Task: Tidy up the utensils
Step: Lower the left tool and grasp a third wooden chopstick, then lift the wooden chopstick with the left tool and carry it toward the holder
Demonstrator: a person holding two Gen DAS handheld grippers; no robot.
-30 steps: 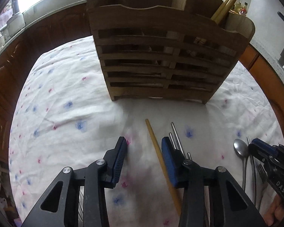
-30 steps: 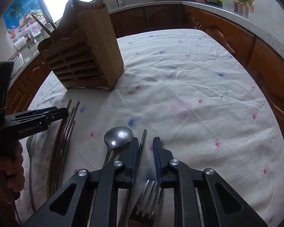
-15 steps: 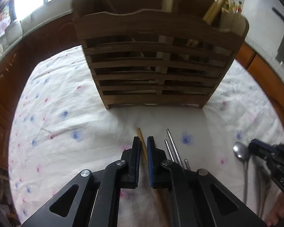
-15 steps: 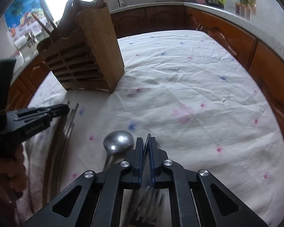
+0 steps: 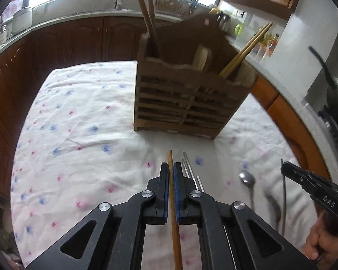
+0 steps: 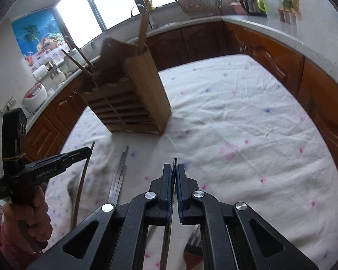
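Note:
My left gripper point(image 5: 171, 168) is shut on a wooden chopstick point(image 5: 169, 157) and holds it above the cloth, in front of the slatted wooden utensil holder point(image 5: 187, 105). Metal chopsticks point(image 5: 188, 166) and a spoon point(image 5: 246, 177) lie on the cloth to its right. My right gripper point(image 6: 174, 168) is shut on a thin metal utensil handle point(image 6: 174, 160) and is lifted above the cloth; a fork point(image 6: 192, 245) lies under it. The right gripper also shows in the left wrist view point(image 5: 304, 180), and the left gripper in the right wrist view point(image 6: 78, 153). The holder point(image 6: 133, 103) stands far left there.
The table carries a white floral cloth point(image 6: 247, 135). The holder has chopsticks point(image 5: 245, 51) and long utensils standing in it. Brown cabinets point(image 6: 270, 56) and a countertop ring the table. Metal chopsticks point(image 6: 119, 175) lie on the cloth between the grippers.
Both grippers closed from open, the left on the wooden chopstick and the right on the metal handle. Both have since risen and pulled back from the holder with their utensils.

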